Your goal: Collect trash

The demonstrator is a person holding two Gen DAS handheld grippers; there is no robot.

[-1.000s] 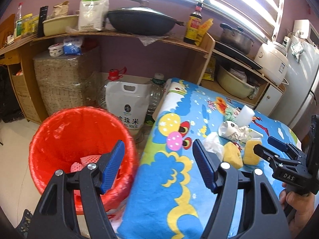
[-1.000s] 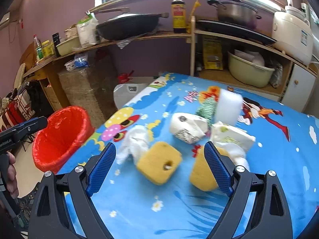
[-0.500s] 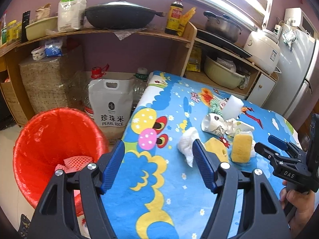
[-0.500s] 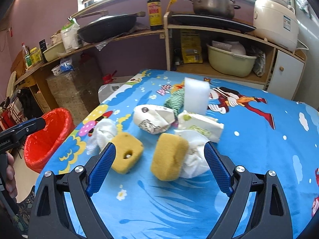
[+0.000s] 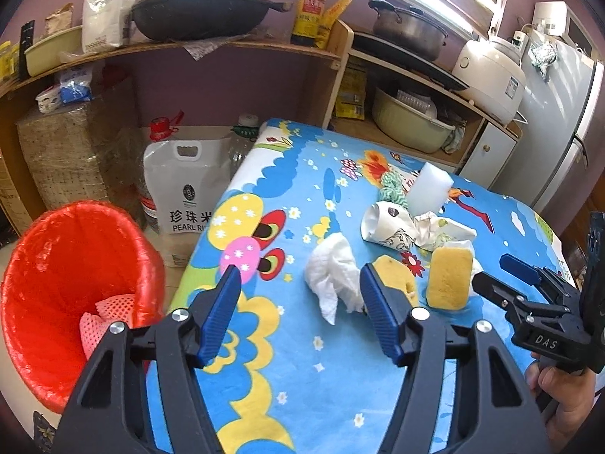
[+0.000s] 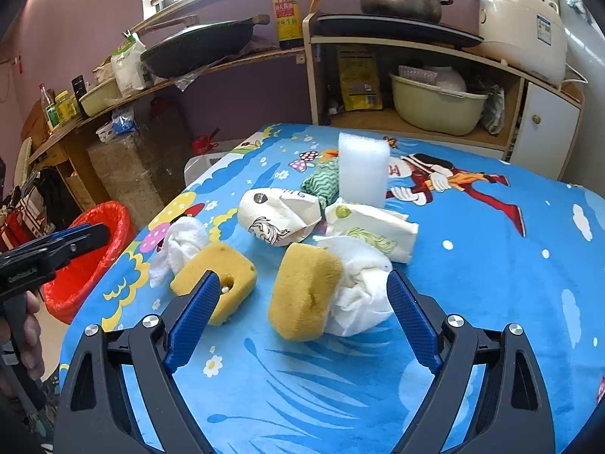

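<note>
Left wrist, bin (image 5: pixel 75 265) beside table edge (image 5: pixel 211 219)

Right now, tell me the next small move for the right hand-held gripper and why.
Probably ease the right hand-held gripper forward and down, then close. Its jaws stand open and empty, with the upright yellow sponge and crumpled tissue lying just ahead between them, not yet touched. The red bin waits beside the table.
</note>
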